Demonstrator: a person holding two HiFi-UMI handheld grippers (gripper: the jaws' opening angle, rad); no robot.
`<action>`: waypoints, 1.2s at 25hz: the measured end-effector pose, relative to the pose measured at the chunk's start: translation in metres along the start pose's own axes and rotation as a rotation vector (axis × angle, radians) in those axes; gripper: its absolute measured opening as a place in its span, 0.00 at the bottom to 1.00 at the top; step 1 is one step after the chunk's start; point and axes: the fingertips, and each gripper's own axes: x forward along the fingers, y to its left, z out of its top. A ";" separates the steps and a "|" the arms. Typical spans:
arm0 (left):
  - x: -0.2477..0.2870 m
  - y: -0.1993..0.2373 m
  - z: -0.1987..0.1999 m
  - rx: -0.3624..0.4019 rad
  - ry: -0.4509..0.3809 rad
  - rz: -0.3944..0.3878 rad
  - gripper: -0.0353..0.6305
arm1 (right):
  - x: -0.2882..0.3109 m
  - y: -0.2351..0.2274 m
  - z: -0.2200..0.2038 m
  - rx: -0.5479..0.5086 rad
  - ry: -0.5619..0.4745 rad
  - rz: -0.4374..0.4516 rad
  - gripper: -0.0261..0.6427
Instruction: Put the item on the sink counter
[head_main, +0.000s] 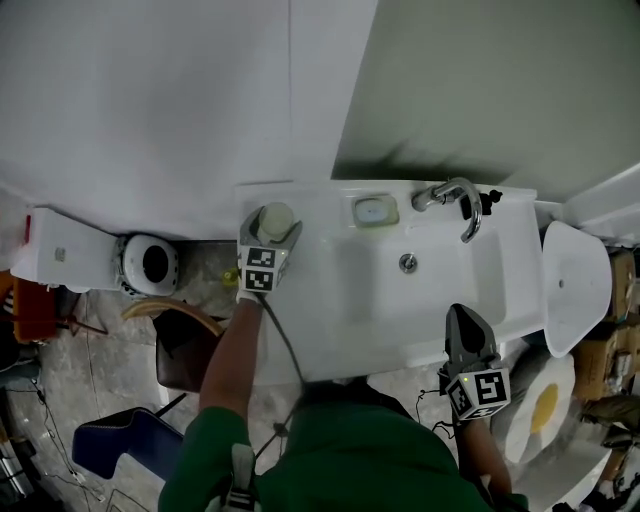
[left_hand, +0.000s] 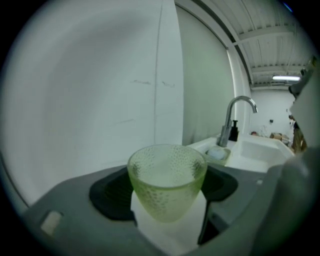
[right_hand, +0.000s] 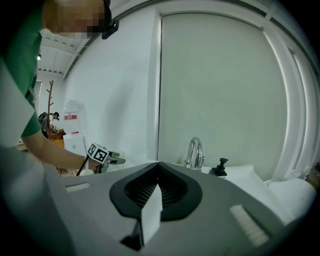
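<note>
faucet (head_main: 455, 200): chrome, curved spout, against the back wall.
soap dish (head_main: 374, 211): just left of the faucet, pale bar inside.
black knob (head_main: 489, 200): just right of the faucet.
wall: white panel (head_main: 150, 100) on the left, grey-green panel (head_main: 500, 80) on the right, a vertical seam between.
toilet (head_main: 575, 290): white, far right, lid up; yellow shows in the bowl below.
bin (head_main: 148, 262): round, white, dark opening, on the floor at left.
white box (head_main: 65, 250): touching the bin's left side.
chair (head_main: 185, 340): brown, near the bin.
floor (head_main: 100, 340): grey, mottled.
coat rack (right_hand: 50, 100): far off, thin, branched.
</note>
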 end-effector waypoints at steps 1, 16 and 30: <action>0.003 0.002 -0.002 0.006 0.004 0.005 0.63 | 0.000 0.001 -0.003 0.004 0.008 -0.005 0.04; -0.013 0.011 -0.007 -0.011 0.020 0.035 0.74 | 0.031 0.031 0.006 0.004 0.008 0.096 0.04; -0.241 -0.042 0.065 -0.067 -0.139 0.336 0.43 | 0.054 0.079 0.048 -0.005 -0.133 0.373 0.04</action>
